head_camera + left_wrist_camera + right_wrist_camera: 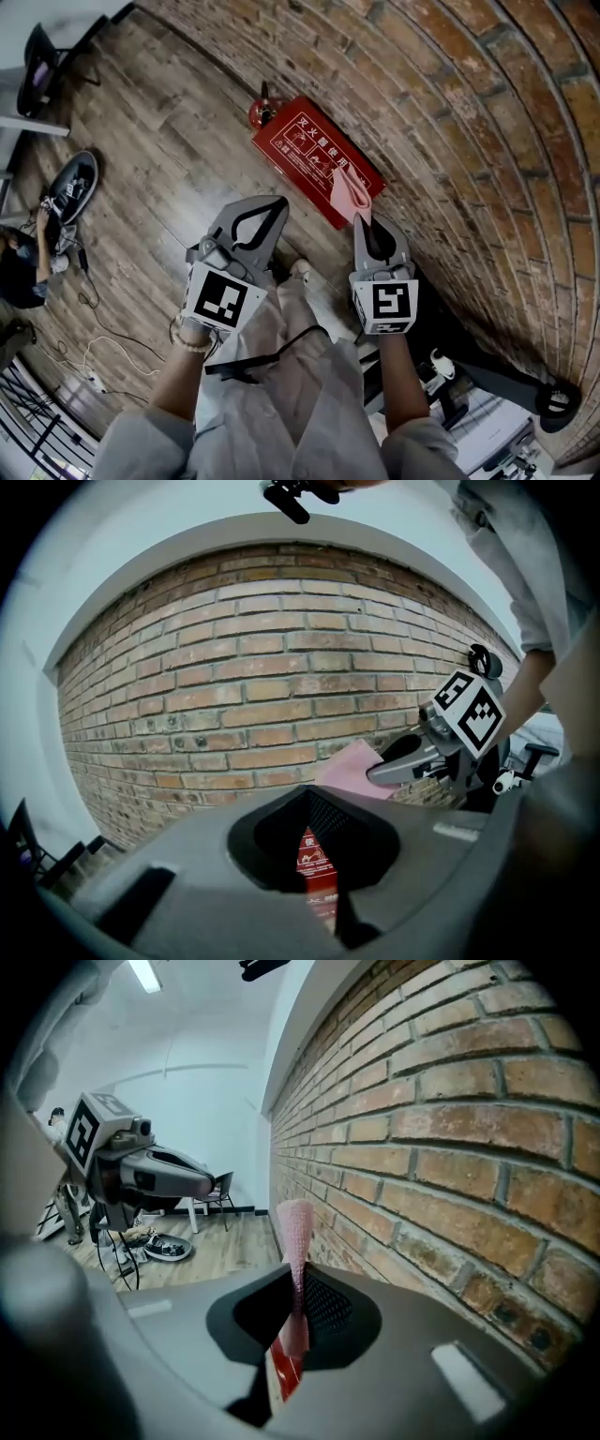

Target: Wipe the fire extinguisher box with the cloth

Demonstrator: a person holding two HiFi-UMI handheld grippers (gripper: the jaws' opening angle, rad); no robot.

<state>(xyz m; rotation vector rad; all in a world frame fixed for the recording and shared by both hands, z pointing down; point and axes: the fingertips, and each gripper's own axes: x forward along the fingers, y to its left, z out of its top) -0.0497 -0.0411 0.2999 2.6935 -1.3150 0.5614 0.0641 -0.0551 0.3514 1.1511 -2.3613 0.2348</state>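
Right hand-held gripper (364, 221) is clamped on the pink cloth (349, 192), held just above the red fire extinguisher box (305, 148) on the floor (169, 159) by the brick wall (450, 112). Left hand-held gripper (278, 202) is closed on nothing. Wiping looks not yet begun: the cloth must be lowered onto the box.

Fire ext. box (312, 855) mostly behind left gripper (280, 202), only red sliver thru jaws; print illegible.

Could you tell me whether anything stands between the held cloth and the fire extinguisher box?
Nothing visible does. The pink cloth, pinched in the right tongs, hangs over one end of the red fire extinguisher box, whose top is uncovered.
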